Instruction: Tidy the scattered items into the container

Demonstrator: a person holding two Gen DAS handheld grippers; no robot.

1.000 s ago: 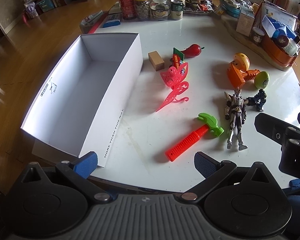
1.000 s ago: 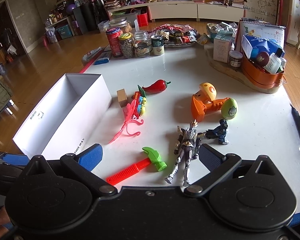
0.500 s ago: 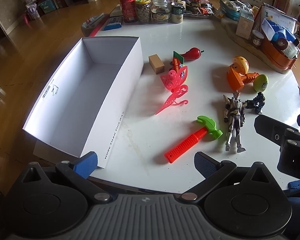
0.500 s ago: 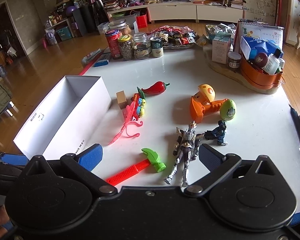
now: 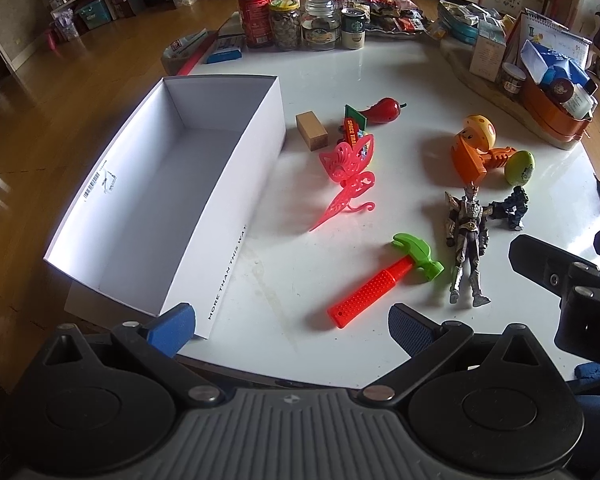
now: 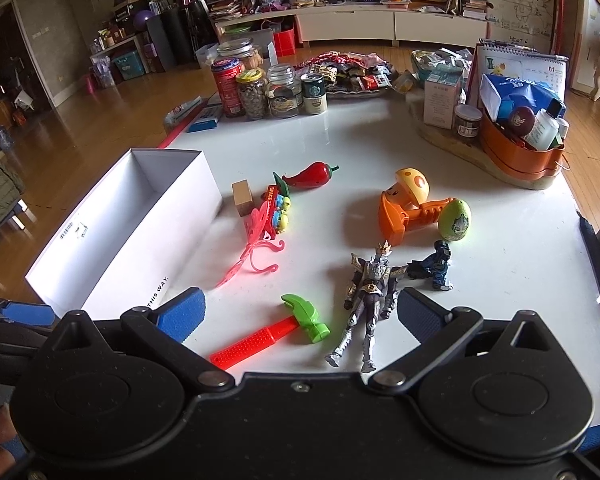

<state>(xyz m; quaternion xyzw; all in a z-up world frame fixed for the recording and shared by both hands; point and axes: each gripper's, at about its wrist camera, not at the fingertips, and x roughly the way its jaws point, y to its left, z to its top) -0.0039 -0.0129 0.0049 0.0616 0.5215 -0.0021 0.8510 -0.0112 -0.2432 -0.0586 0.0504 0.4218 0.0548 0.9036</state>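
Two hand-held grippers, both w/ jaws spread wide and nothing between them, hang over the near edge of the table (image 5: 379, 72). Left hand-held gripper (image 5: 291, 323) sits near the front corner of the white box (image 5: 236, 184); right hand-held gripper (image 6: 300, 312) sits further to the right, above the toys.

Box is open-topped and empty inside, on the left part of the table, long axis running away from the near edge. No toy is in it yet, so task looks barely begun.

Key relation: toy hammer (image 6: 272, 334) lies closest to both. In the right wrist view it's directly between the blue pads (image 6: 182, 312) and just ahead of them; in the left wrist view the hammer (image 5: 383, 280) is ahead and right of centre, red handle end near the right pad (image 5: 413, 330). Long axis is diagonal: handle end toward the near-left, green head toward far-right. Right side looks nearer and better centred, imo the likelier pick. Jaws would need to turn so as to close across the handle, not along it.

Action figure (image 6: 365, 300) lies just right of the hammer head, legs toward the near edge, also w/in the right gripper's span; grabbing one could nudge the other. Box is to the left of the hammer, so the carry goes leftward, past the pink butterfly (image 6: 256, 248).
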